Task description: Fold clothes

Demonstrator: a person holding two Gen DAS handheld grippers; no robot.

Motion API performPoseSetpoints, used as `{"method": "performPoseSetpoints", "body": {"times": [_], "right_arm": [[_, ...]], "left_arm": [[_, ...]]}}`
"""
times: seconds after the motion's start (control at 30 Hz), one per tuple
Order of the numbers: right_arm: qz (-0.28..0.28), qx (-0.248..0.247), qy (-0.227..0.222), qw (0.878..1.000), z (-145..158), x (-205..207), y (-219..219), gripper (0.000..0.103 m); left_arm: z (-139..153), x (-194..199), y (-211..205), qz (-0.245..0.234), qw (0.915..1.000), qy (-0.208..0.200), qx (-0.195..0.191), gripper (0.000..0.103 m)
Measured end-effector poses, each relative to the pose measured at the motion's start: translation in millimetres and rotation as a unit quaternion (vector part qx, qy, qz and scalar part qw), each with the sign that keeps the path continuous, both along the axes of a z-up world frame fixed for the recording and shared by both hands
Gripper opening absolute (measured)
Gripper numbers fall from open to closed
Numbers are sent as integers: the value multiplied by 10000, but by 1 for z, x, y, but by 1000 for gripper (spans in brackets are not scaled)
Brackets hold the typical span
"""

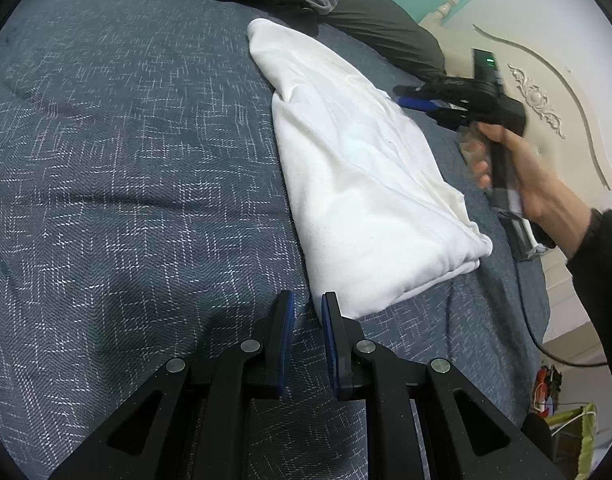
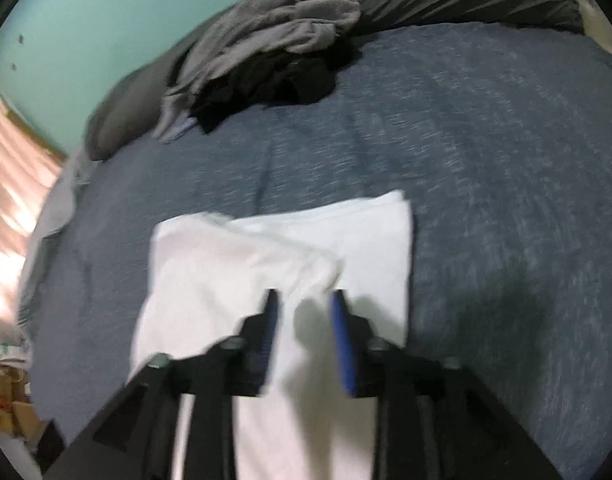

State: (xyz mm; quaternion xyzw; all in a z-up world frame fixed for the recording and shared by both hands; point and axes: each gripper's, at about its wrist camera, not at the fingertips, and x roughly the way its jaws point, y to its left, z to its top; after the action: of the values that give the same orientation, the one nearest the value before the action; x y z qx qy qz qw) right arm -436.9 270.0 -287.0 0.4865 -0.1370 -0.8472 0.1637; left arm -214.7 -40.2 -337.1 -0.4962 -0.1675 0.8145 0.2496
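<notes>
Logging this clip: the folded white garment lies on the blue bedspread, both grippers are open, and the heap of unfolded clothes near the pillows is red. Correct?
One slip: the heap of unfolded clothes is grey and black, not red, as the right wrist view shows. The rest stands: the folded white garment lies on the blue bedspread, and the left gripper and right gripper are both open.

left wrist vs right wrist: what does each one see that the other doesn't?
Left wrist only: the person's hand holding the right claw's handle, the cream carved headboard and the open left claw.
Right wrist only: the pink curtain at far left.
Both: the folded white garment, the blue woven bedspread, the crumpled grey and black clothes pile and the right claw, open.
</notes>
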Motion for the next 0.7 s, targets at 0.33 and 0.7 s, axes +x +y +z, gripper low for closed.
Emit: {"method": "performPoseSetpoints", "body": {"times": [0.33, 0.7], "right_arm": [[476, 321, -295, 9979, -15, 41, -16, 39], [192, -80, -296, 9993, -25, 53, 11, 3]], "left_arm": [[3, 2, -1, -12, 9999, 60, -148, 15], [2, 1, 2, -12, 9999, 52, -153, 15]]}}
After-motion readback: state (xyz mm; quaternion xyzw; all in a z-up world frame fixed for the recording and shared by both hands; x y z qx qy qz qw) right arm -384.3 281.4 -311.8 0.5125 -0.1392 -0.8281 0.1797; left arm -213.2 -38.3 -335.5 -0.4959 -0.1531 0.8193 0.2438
